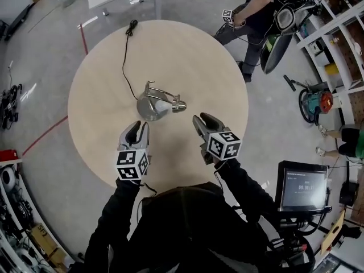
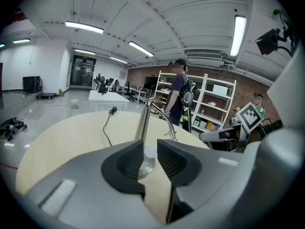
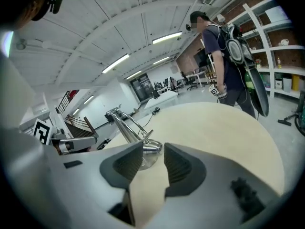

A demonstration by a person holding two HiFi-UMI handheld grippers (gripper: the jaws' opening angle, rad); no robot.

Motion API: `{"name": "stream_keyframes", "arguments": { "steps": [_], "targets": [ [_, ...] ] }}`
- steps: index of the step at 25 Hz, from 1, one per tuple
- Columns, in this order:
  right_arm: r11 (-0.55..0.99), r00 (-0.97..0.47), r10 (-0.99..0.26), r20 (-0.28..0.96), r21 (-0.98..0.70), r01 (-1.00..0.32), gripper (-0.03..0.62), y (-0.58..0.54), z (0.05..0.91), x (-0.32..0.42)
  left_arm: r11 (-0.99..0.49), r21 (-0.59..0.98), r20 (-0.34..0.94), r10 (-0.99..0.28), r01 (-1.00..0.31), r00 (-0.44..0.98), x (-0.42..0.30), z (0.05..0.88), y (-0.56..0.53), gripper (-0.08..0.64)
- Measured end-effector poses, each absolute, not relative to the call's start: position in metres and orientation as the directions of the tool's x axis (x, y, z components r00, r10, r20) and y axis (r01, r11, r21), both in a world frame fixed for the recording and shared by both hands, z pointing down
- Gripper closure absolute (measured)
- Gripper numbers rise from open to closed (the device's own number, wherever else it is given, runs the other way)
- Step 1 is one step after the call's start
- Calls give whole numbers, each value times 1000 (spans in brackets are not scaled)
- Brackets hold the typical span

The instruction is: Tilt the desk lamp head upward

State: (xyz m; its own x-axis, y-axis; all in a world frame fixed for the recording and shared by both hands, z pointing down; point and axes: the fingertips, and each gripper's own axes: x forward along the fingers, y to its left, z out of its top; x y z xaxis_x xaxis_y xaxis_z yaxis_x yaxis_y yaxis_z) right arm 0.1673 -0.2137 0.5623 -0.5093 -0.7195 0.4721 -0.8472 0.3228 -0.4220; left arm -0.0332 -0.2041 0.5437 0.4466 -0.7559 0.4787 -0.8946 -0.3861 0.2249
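Head view: left gripper (image 1: 138, 128) and right gripper (image 1: 203, 120) are hovering near the desk lamp (image 1: 154, 104) on the round tabletop (image 1: 193, 56), jaws parted, grasping nothing.

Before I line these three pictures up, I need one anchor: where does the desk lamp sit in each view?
Head view: desk lamp slightly left of and above the picture's centre.
Left gripper view: its upright stem at centre, just above the gap between the jaws.
Right gripper view: its head at centre, just above the gap between the jaws.
Shared landmark: the black cord trailing away behind the lamp.
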Motion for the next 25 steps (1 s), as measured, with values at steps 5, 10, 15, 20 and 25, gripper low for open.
{"name": "stream_keyframes", "arguments": {
  "steps": [5, 10, 15, 20, 25],
  "targets": [
    [338, -534, -706, 465, -442, -831, 424, -230, 573, 169, -413, 191, 500, -740, -891, 450, -17, 558, -218, 411],
    [362, -576, -672, 465, -473, -804, 382, -233, 586, 150, -424, 166, 529, -723, -890, 443, -20, 576, -226, 376],
    [348, -610, -636, 472, -530, -773, 300, -242, 608, 128, -449, 144, 532, -717, -882, 452, -27, 593, -248, 374],
    [320, -633, -603, 485, -580, -749, 269, -242, 632, 113, -474, 127, 571, -684, -872, 455, -32, 628, -261, 364],
    [263, -662, -572, 483, -657, -706, 265, -242, 649, 93, -529, 100, 625, -626, -843, 467, -30, 655, -260, 313]
  ]
}}
